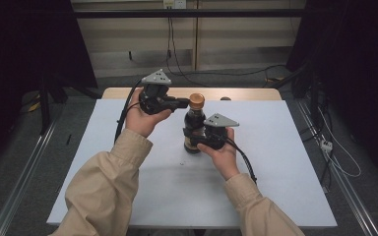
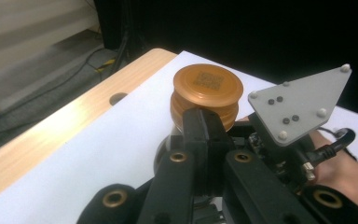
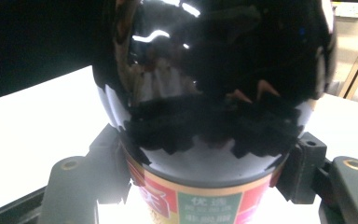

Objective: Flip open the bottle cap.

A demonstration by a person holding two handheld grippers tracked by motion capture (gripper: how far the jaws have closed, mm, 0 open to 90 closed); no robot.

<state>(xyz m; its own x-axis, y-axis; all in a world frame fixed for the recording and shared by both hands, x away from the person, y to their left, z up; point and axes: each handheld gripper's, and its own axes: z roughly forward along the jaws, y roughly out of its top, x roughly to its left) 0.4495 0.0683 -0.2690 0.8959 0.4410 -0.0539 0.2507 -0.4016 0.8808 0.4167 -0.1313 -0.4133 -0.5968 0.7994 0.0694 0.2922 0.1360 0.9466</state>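
Dark glass and an orange screw cap (image 1: 196,101) mark the thing in hand: a soy-sauce-type bottle (image 1: 193,129) standing upright near the middle of the white table (image 1: 285,162). From the high view, the right gripper (image 1: 200,139) grips the bottle's lower body at the label, its jaws closed on either side and its grey plate on top, while the left gripper (image 1: 185,102) comes in level from the left at cap height, its tips touching or just beside the cap. In the left gripper view, the jaws stand together, drawn in to a narrow gap, with the black fingertips (image 2: 204,128) pressed up against the ribbed skirt of the orange cap (image 2: 207,91); I cannot tell from here whether a pad sits on each side of the cap or whether both merely butt against it. Beyond it, the right gripper's grey plate (image 2: 298,102) and the hand that carries it sit just beside the bottle. In the right gripper view, the glossy black shoulder of the bottle (image 3: 214,84) bulges close in front, the red and green label (image 3: 200,205) below it, and both black pads (image 3: 114,154) press on the bottle's flanks. My reading is that the cap is being unscrewed, with the bottle braced. Next, the left gripper needs a sure bite across the cap, then a twist while the right holds firm.
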